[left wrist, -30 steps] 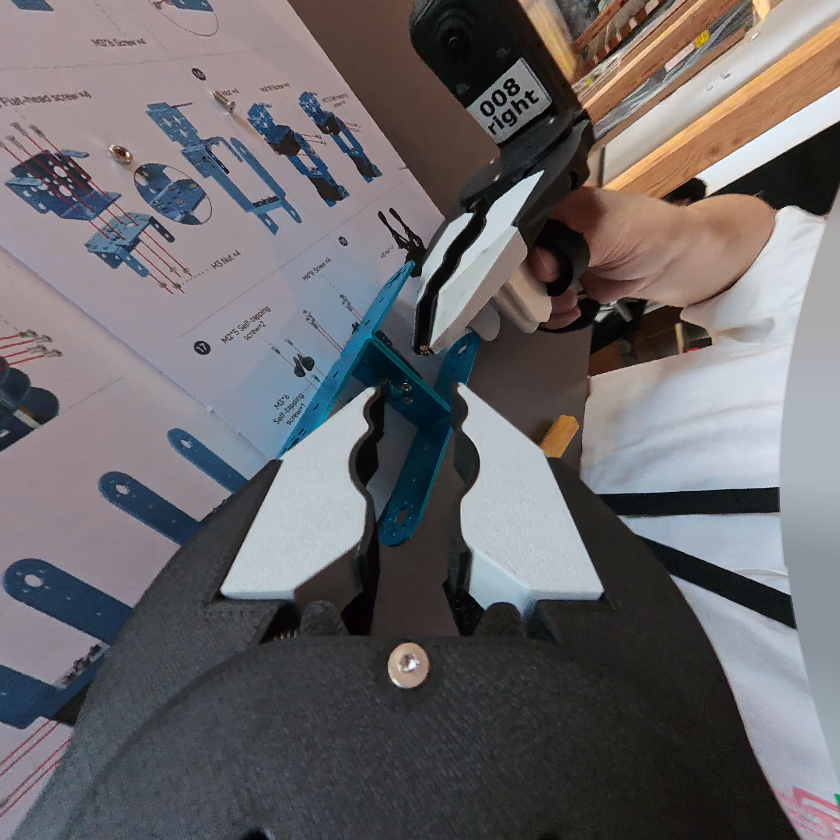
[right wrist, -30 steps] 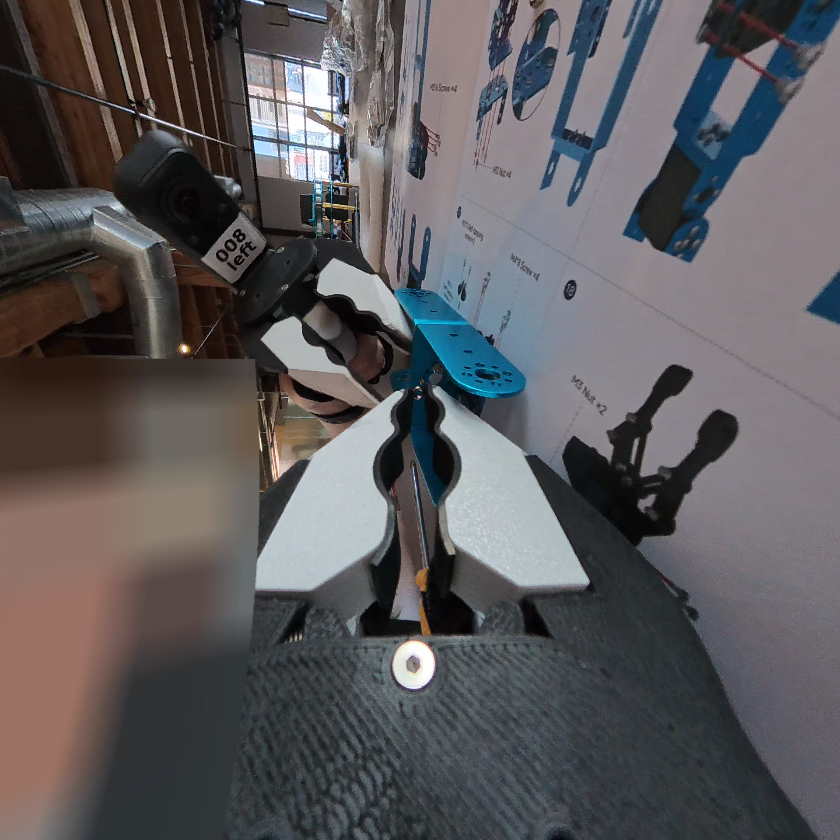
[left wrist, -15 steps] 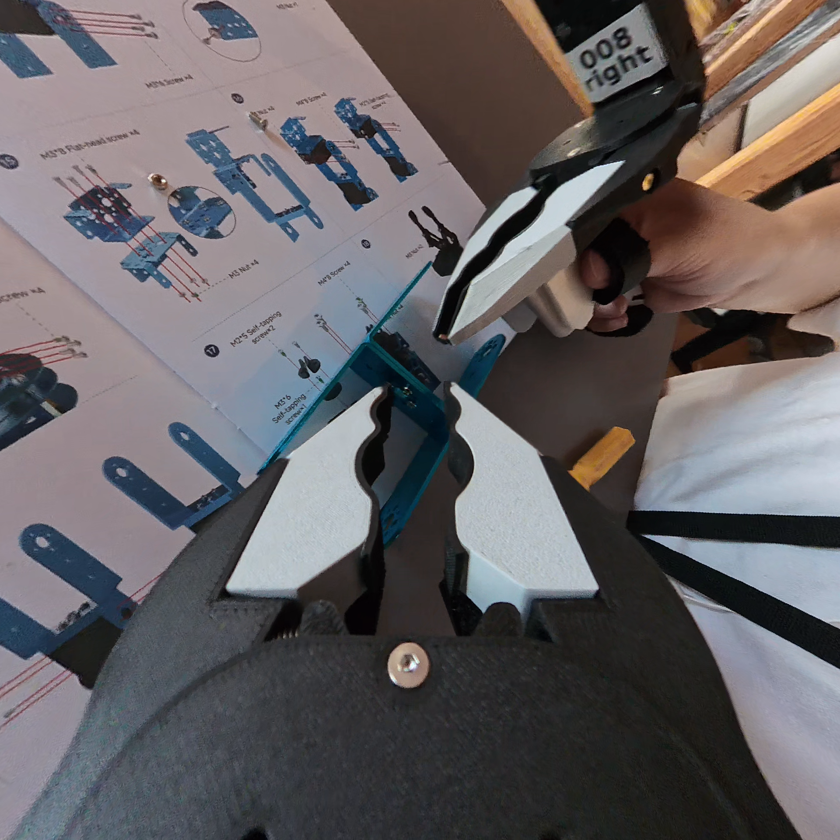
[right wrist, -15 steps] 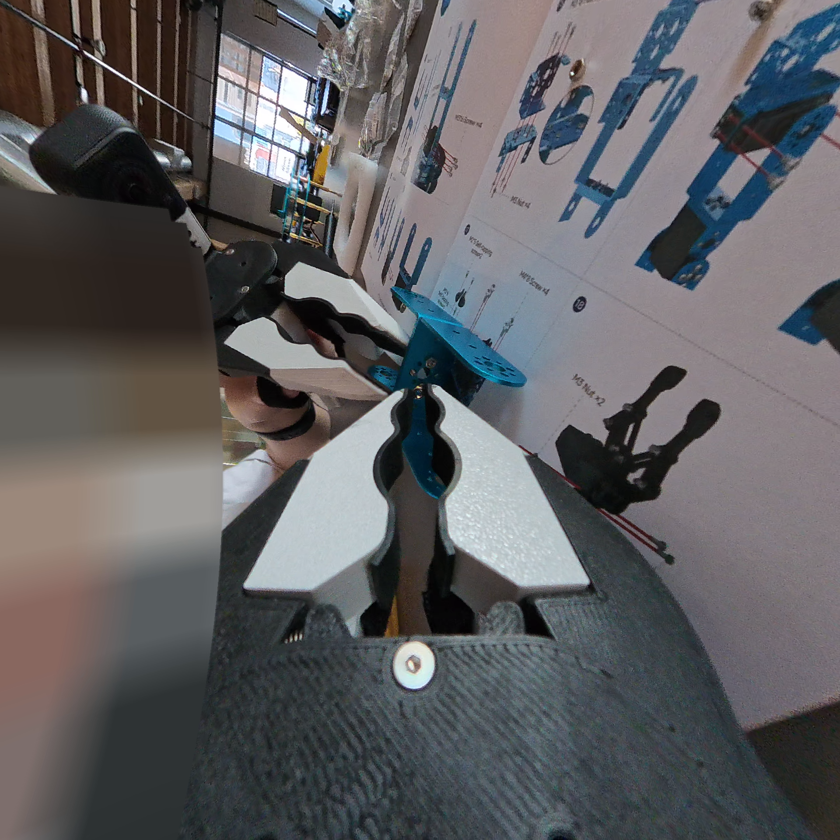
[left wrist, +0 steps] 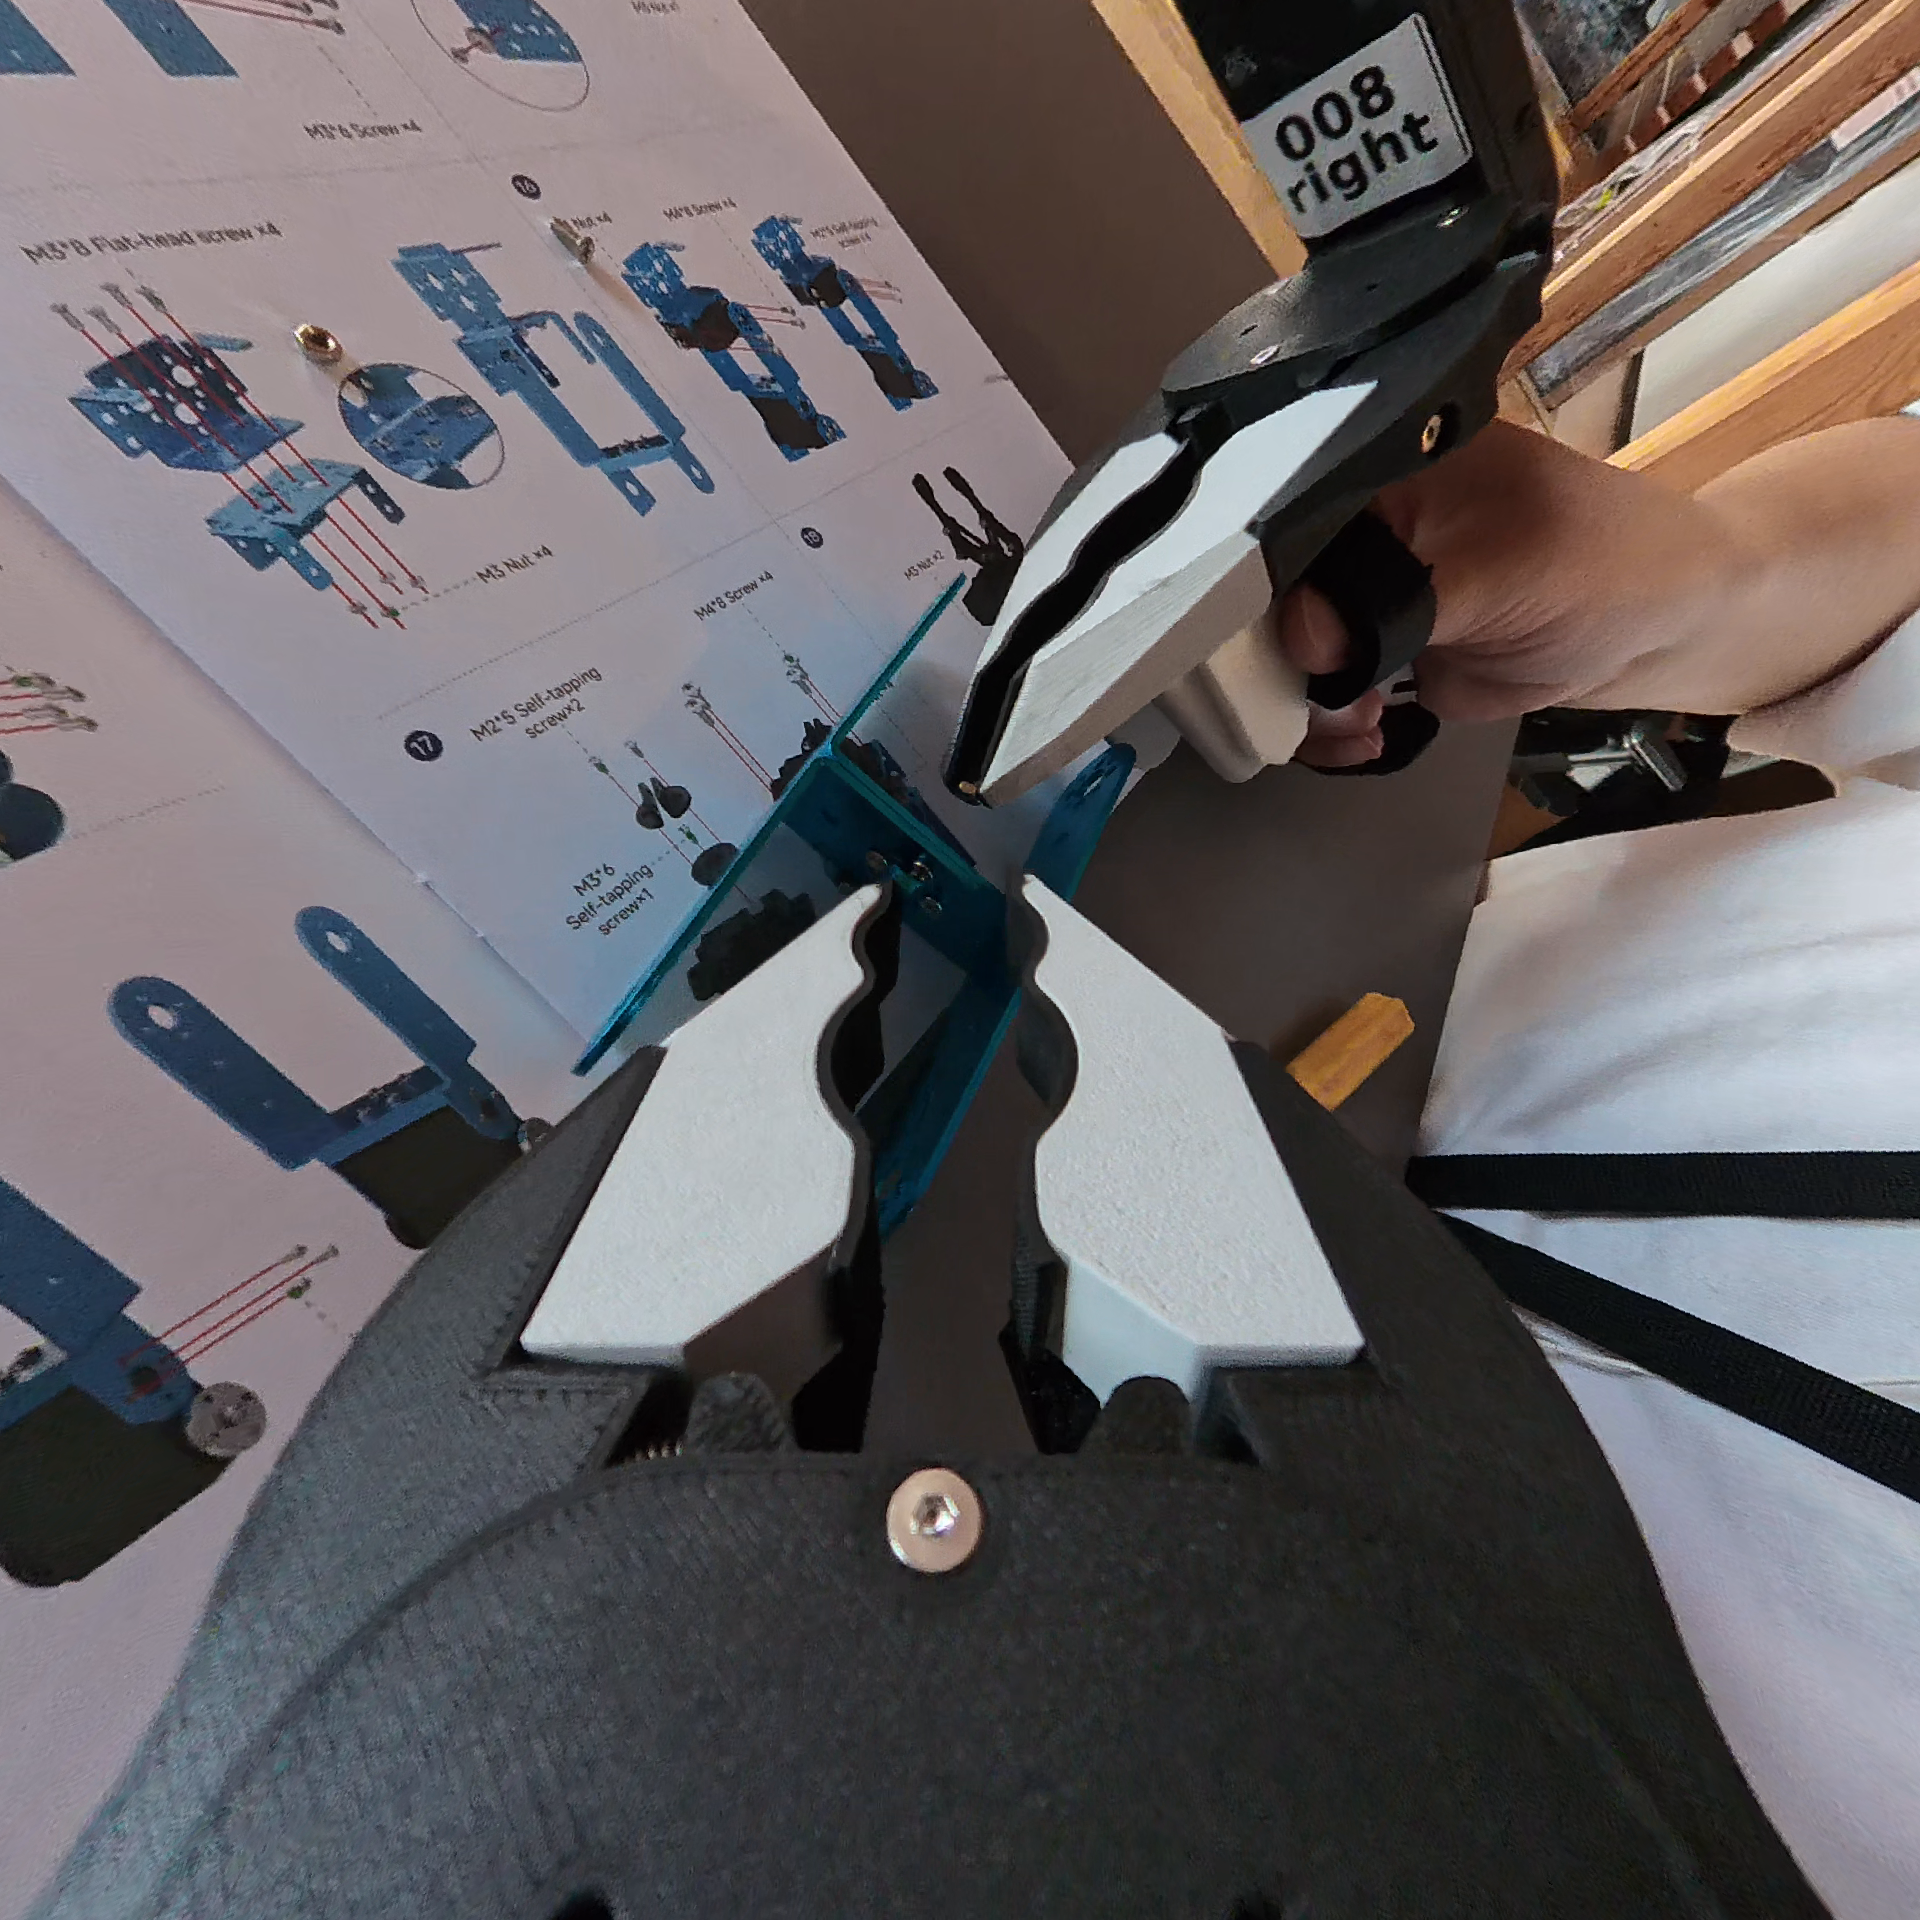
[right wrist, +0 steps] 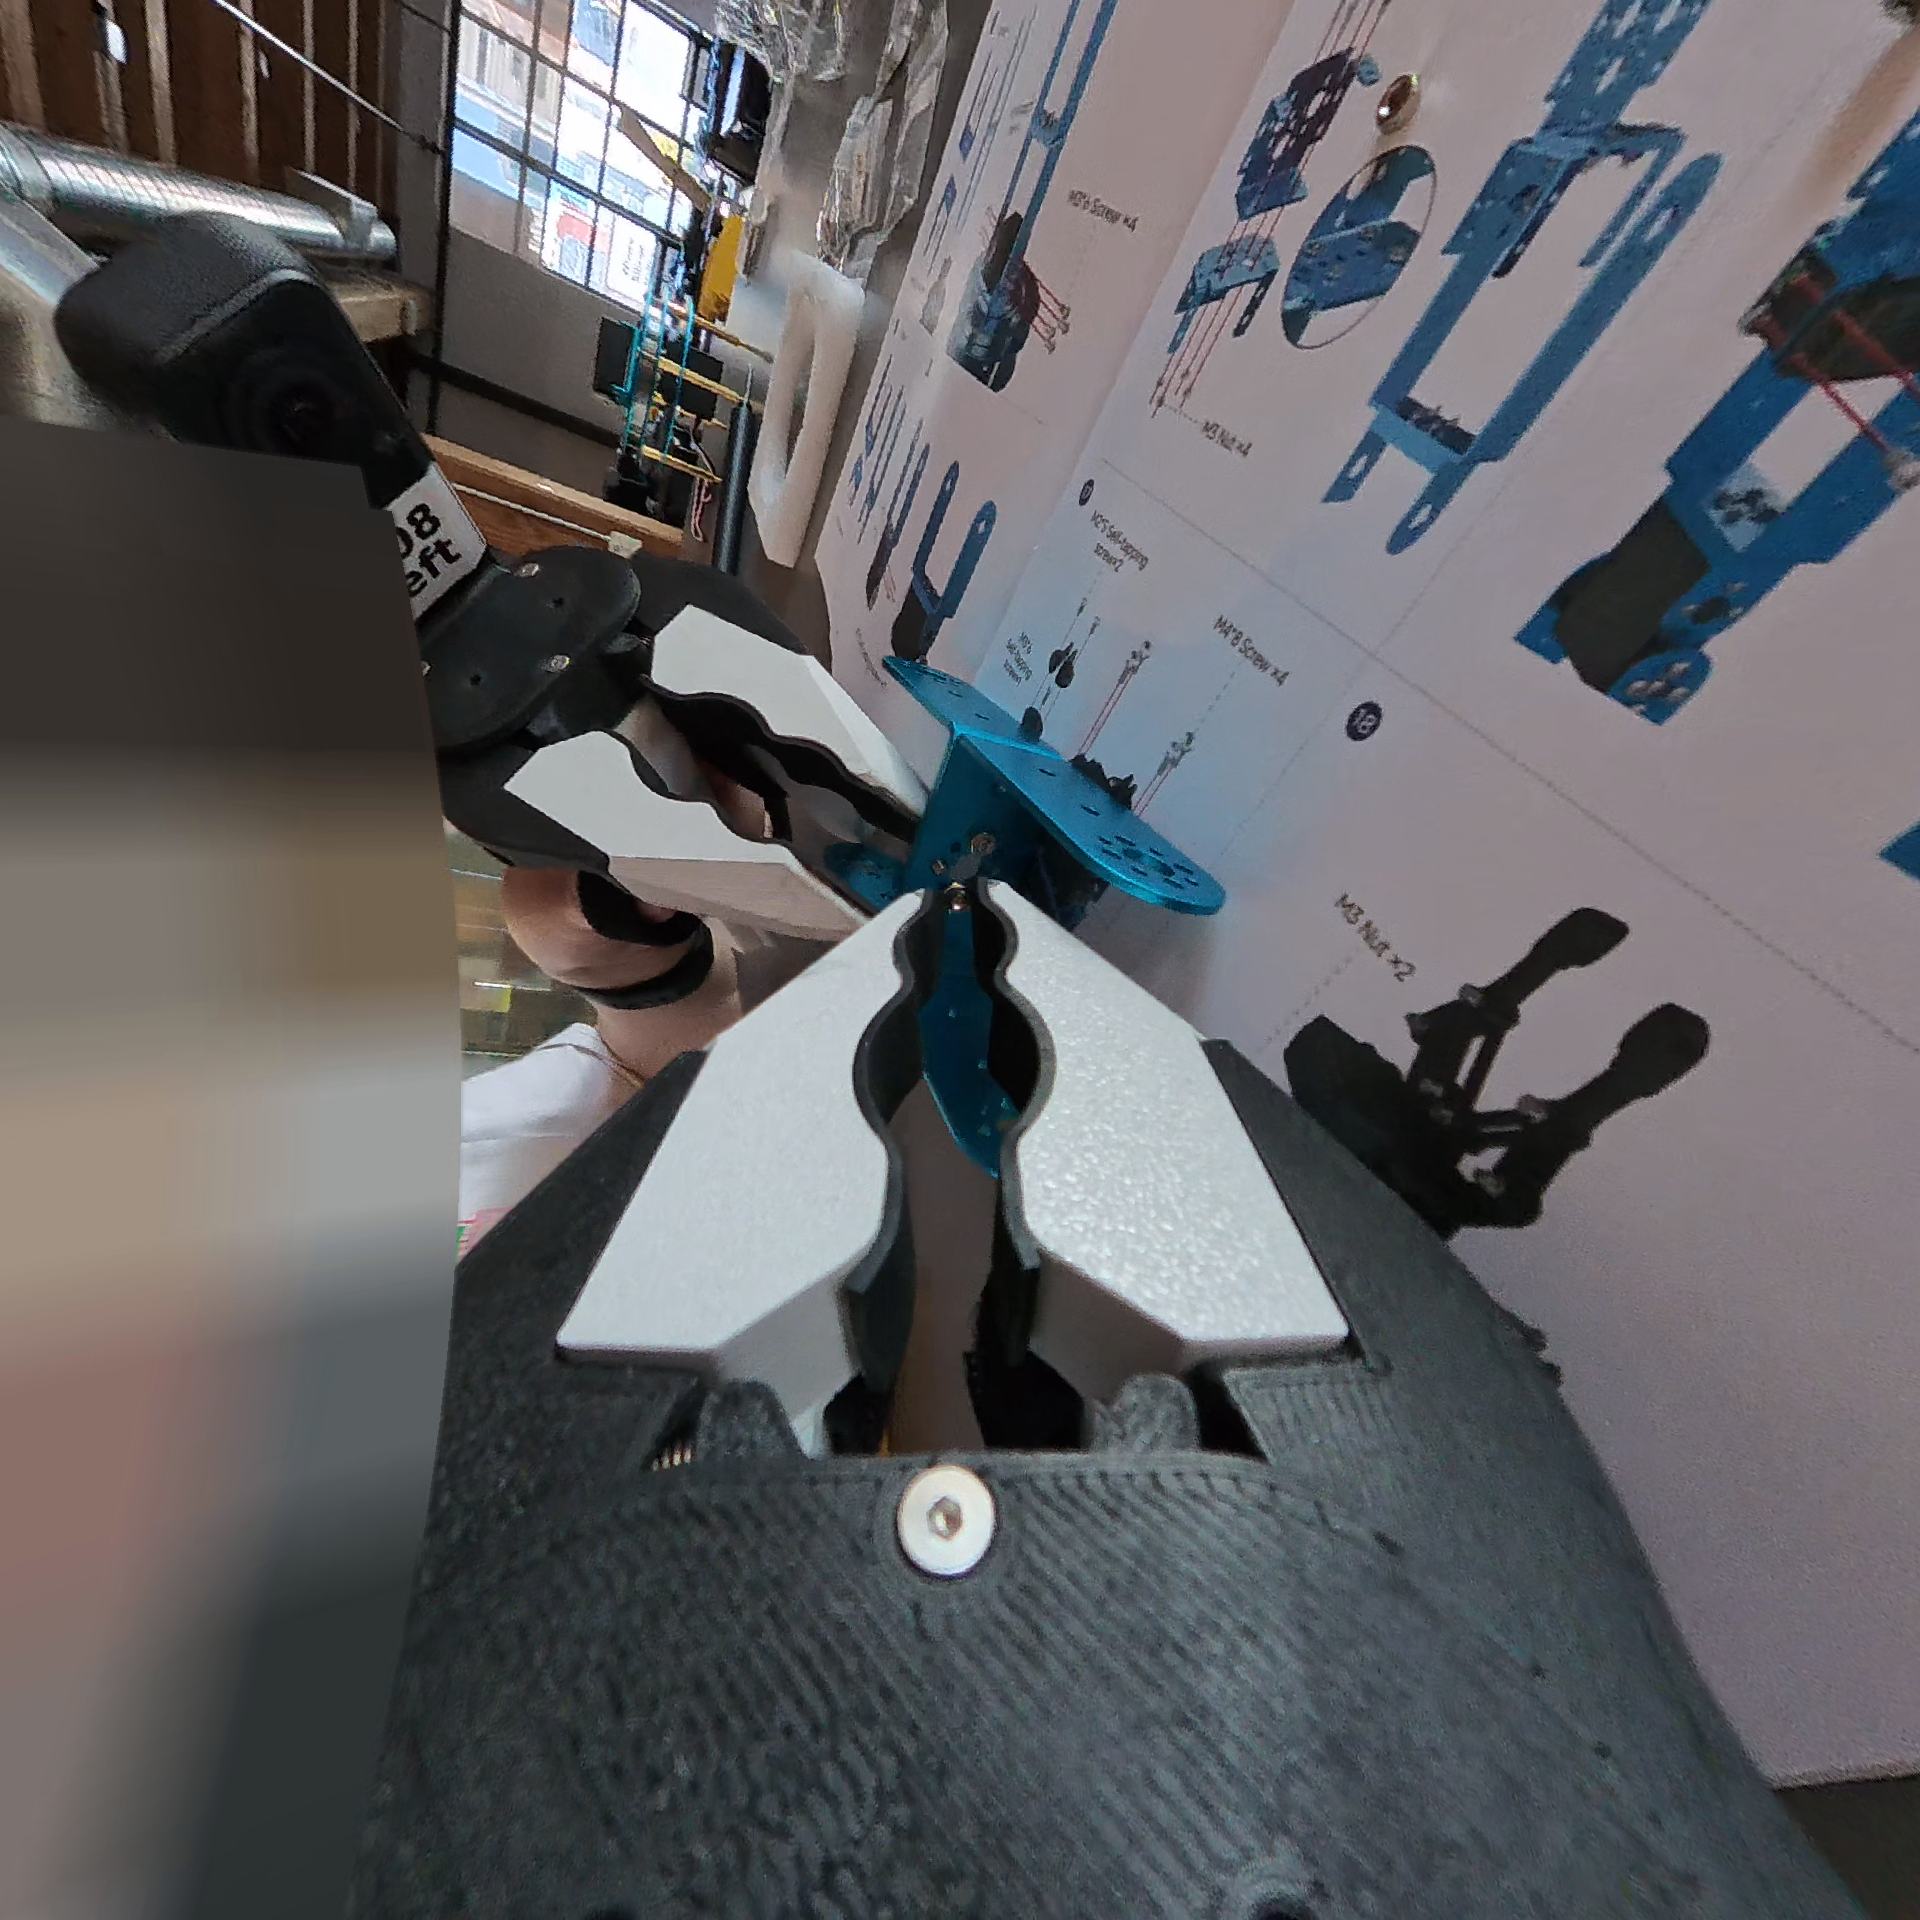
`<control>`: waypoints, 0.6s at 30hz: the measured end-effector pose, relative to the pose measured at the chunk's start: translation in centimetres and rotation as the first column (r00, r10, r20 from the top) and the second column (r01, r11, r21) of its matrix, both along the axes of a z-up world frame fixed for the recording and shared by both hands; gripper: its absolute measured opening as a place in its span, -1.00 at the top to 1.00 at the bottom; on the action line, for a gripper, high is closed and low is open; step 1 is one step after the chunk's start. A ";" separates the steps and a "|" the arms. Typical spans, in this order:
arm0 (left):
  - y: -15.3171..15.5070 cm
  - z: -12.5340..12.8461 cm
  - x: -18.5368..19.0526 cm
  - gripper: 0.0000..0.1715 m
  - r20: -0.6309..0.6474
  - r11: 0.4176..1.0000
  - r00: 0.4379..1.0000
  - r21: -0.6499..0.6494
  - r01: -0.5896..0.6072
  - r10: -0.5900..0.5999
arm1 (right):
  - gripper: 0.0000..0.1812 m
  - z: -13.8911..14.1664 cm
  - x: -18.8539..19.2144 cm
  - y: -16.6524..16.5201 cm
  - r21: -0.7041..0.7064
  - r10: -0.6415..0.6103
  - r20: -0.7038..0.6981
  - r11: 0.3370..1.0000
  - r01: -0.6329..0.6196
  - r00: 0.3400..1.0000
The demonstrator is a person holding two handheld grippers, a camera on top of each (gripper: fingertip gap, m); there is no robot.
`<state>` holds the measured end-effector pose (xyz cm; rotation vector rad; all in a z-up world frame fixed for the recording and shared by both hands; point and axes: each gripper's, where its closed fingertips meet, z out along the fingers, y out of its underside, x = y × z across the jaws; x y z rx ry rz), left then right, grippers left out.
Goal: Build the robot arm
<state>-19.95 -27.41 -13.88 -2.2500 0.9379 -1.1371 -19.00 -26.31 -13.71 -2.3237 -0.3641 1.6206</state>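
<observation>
My left gripper (left wrist: 954,899) is shut on a blue metal bracket (left wrist: 862,821) and holds it over a printed assembly sheet (left wrist: 499,644). One bracket plate runs between its fingers. My right gripper (left wrist: 961,779), held in a hand, is shut on a thin metal tool. Only the tool's brass-coloured tip shows at the fingertips. That tip sits just above the bracket's upper plate. In the right wrist view my right gripper (right wrist: 961,896) points at small screws on the bracket (right wrist: 1101,831). The left gripper (right wrist: 883,868) clamps the bracket from the left.
A brass nut (left wrist: 315,338), a loose screw (left wrist: 574,237) and a round metal disc (left wrist: 223,1415) lie on the sheet. A yellow block (left wrist: 1351,1039) lies on the brown table (left wrist: 1226,935). A person's white top with black straps (left wrist: 1683,1091) is at the right. My left and right fingertips are right by each other.
The left gripper has shifted a little over the sheet with the bracket still in it. The right gripper has tilted steeper, its tip staying close to the bracket's top.
</observation>
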 end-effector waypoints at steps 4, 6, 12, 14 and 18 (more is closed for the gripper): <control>-0.1 0.6 -0.4 0.79 0.013 0.999 0.999 0.025 0.037 -0.038 | 0.95 0.4 -0.2 0.0 0.072 0.010 0.013 0.997 -0.011 1.000; -0.1 0.6 -0.6 0.79 0.004 0.998 0.998 0.027 0.063 -0.063 | 0.96 0.3 -0.2 -0.1 0.155 0.022 0.051 0.987 -0.029 0.998; 0.2 0.3 -0.9 0.82 -0.005 0.994 0.994 0.035 0.106 -0.105 | 0.95 1.0 -0.4 -0.5 0.490 0.115 0.191 0.849 -0.197 0.975; 0.1 0.3 -0.8 0.83 0.012 0.993 0.993 0.030 0.113 -0.114 | 0.95 0.9 -0.5 -0.7 0.570 0.140 0.253 0.778 -0.264 0.957; 0.0 0.5 -0.8 0.83 0.062 0.994 0.992 0.003 0.113 -0.113 | 0.95 0.9 -0.5 -0.8 0.664 0.150 0.333 0.664 -0.344 0.931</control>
